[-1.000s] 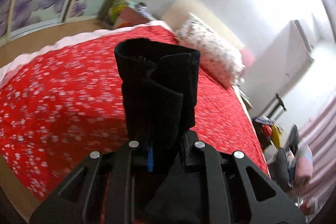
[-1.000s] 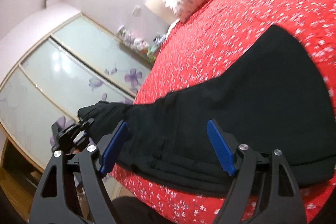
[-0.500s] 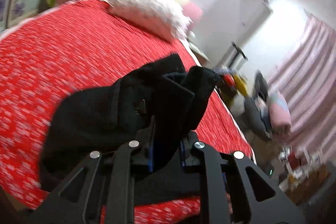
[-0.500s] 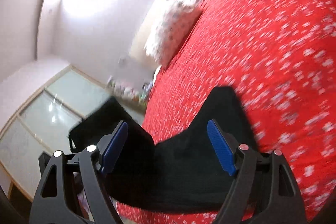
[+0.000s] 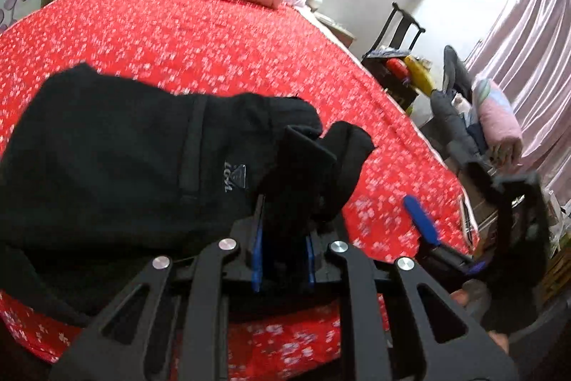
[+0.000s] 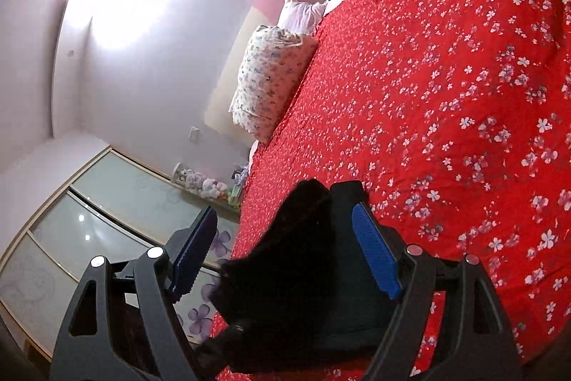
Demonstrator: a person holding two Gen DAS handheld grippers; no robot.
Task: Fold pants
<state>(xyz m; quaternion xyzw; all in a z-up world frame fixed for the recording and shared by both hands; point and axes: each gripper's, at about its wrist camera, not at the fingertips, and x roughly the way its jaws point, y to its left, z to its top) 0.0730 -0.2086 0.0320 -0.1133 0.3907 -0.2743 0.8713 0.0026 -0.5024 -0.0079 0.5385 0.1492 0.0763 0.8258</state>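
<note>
Pinching a thick wad of the black pants (image 5: 117, 163) over the red bedspread (image 5: 214, 34), the left gripper (image 5: 282, 259) could shed a layer and spoil the fold, since the right gripper (image 6: 285, 256) hangs spread, gripping nothing.

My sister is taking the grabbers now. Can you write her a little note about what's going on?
Left gripper: shut on an end of the black pants.
Right gripper: open, holding nothing, with pants cloth showing between its fingers.
Pants: bunched on the near part of the red bedspread, logo patch up.
Done: the pants are doubled over loosely.
Left: lay the held end down, smooth it and finish folding.
</note>
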